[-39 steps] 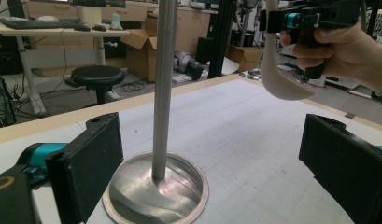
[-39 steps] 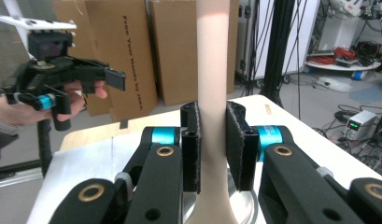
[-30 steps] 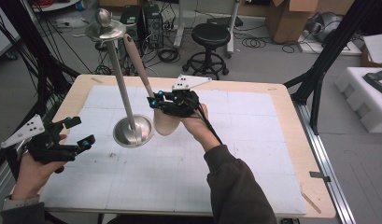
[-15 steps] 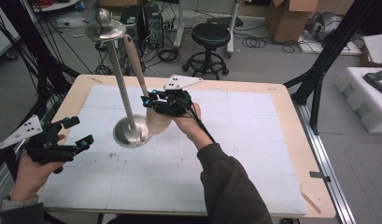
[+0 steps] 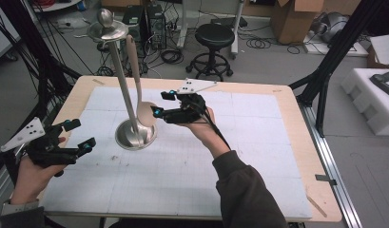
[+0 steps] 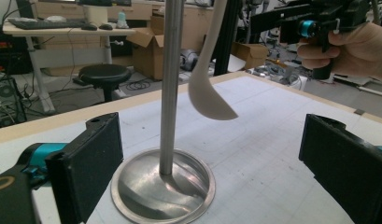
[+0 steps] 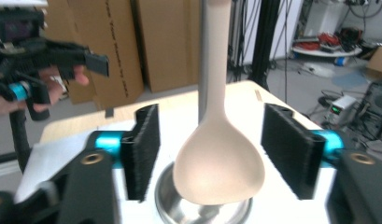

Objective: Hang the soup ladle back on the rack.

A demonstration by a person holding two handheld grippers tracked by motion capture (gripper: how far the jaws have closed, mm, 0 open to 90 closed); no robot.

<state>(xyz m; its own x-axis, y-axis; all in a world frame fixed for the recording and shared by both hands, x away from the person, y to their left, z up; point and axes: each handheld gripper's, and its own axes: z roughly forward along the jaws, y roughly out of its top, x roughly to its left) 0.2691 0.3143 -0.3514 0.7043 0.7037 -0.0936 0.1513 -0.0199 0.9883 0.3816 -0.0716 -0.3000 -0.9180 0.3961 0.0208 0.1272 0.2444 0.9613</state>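
A metal stand [image 5: 123,83] rises from a round base [image 5: 135,136] at the table's left middle, with a disk and knob on top. A beige spoon [image 5: 145,113] hangs beside its pole, handle up near the disk. My right gripper [image 5: 161,104] is open, and the spoon's bowl [image 7: 219,161] sits between its jaws without touching either pad. My left gripper [image 5: 82,133] stands open near the table's left edge, empty and pointed at the stand [image 6: 170,93] and the spoon [image 6: 208,93]. It is well short of both.
The table [image 5: 258,142] has a white gridded mat framed by a wooden rim. A black stool [image 5: 213,35], cardboard boxes and cables stand on the floor behind it. White foam blocks [image 5: 373,90] lie off to the right.
The spoon's bowl has swung left toward the stand's pole, and my right gripper has moved left with it. The left gripper has stayed put.
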